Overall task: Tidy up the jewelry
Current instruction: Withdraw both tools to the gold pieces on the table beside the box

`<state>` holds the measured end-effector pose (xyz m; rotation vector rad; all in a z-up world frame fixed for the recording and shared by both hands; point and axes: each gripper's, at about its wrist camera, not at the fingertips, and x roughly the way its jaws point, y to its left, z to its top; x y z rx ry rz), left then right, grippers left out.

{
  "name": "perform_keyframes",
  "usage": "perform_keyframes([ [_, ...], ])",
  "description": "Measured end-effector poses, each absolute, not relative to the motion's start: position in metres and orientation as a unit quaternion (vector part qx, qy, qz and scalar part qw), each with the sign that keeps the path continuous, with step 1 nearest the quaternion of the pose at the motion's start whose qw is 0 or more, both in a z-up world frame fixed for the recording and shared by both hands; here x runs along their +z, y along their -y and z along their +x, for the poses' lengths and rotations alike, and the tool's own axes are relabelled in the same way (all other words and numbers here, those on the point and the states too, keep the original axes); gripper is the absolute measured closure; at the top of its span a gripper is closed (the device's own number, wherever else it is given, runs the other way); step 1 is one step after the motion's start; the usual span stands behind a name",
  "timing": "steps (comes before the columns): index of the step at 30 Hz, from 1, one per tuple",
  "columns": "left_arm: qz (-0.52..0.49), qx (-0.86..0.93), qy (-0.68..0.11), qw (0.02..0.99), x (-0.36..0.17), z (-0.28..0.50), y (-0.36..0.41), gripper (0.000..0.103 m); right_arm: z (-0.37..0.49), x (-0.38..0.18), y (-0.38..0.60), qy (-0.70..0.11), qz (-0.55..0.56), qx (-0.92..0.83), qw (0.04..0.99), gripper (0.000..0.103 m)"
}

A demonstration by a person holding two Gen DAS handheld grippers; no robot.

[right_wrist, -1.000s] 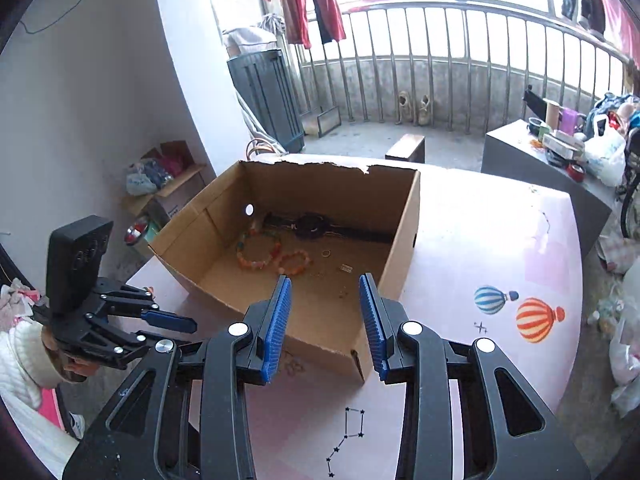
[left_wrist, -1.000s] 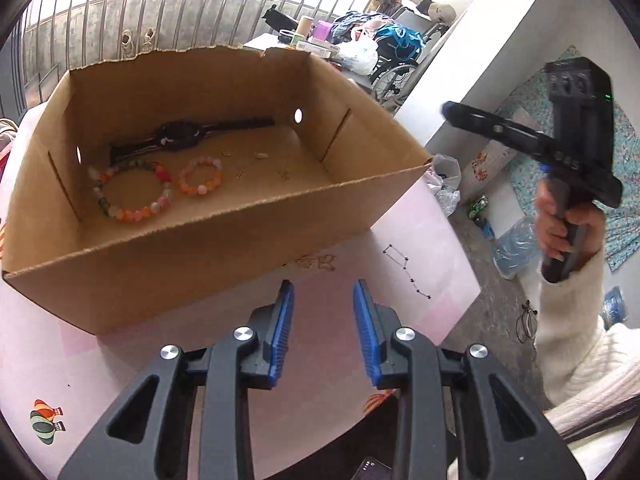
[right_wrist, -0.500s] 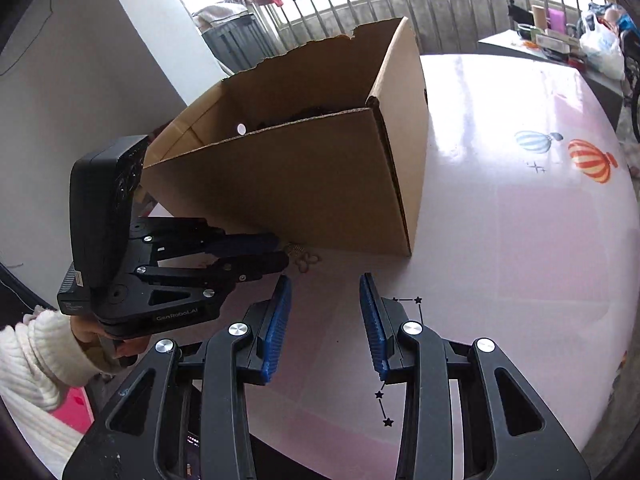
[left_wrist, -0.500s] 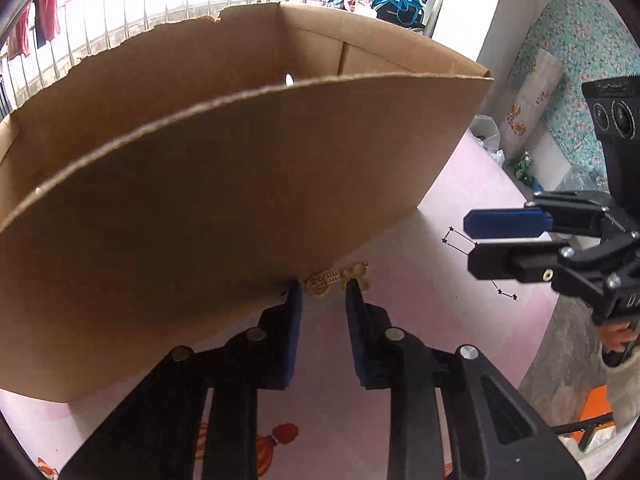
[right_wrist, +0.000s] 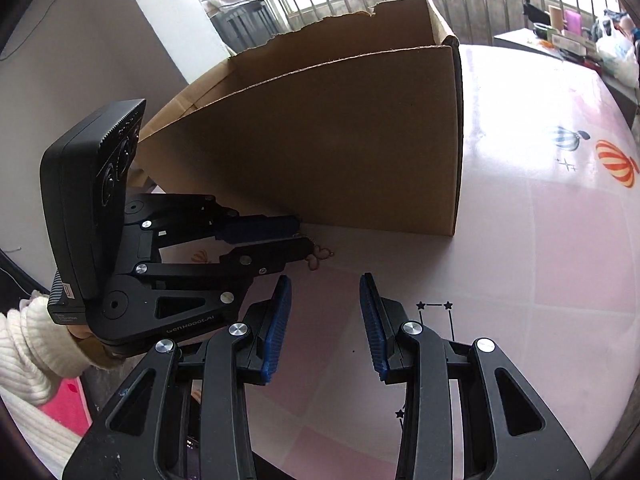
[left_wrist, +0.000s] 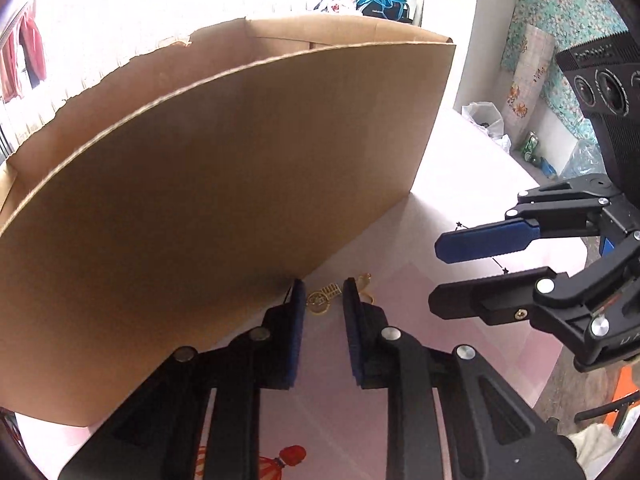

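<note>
A small gold pendant (left_wrist: 320, 299) lies on the pink table right at the foot of the cardboard box (left_wrist: 224, 184). My left gripper (left_wrist: 322, 292) is open, low on the table, with its tips either side of the pendant. A second gold piece with loops (left_wrist: 365, 283) lies just right of it and also shows in the right wrist view (right_wrist: 320, 257). My right gripper (right_wrist: 325, 292) is open and empty, hovering over the table just right of the left gripper (right_wrist: 298, 236). The box's contents are hidden by its near wall (right_wrist: 340, 152).
The pink table (right_wrist: 560, 240) carries printed balloons (right_wrist: 616, 164) and star lines (right_wrist: 434, 306). Its edge runs close behind my right gripper. Beyond the table there are a railing and a cluttered side table (right_wrist: 560, 36).
Both grippers dropped from above the box to table level in front of it. My left gripper closed in on the gold pendant and now straddles it. The right gripper moved close beside it.
</note>
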<state>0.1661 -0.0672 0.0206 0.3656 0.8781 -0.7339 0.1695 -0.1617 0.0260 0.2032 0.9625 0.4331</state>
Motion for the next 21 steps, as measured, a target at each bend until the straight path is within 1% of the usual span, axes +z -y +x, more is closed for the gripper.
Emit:
perform_keyframes([
  [5,0.171,-0.347,-0.407,0.828,0.018,0.163,0.069,0.084,0.172,0.024,0.159,-0.458,0.08,0.211,0.86,0.068],
  [6,0.17,-0.346,-0.407,0.828,0.018,0.163,0.07,0.087,0.173,0.024,0.157,-0.458,0.075,0.213,0.86,0.068],
  [7,0.172,-0.342,-0.405,0.83,0.016,0.162,0.072,0.094,0.175,0.023,0.154,-0.458,0.07,0.215,0.86,0.068],
  [14,0.149,-0.344,-0.41,0.831,0.02,0.163,0.056,0.094,0.182,0.022,0.138,-0.454,0.043,0.227,0.86,0.068],
  [21,0.114,-0.334,-0.416,0.838,0.03,0.161,0.03,0.094,0.195,0.021,0.124,-0.457,0.01,0.226,0.86,0.065],
])
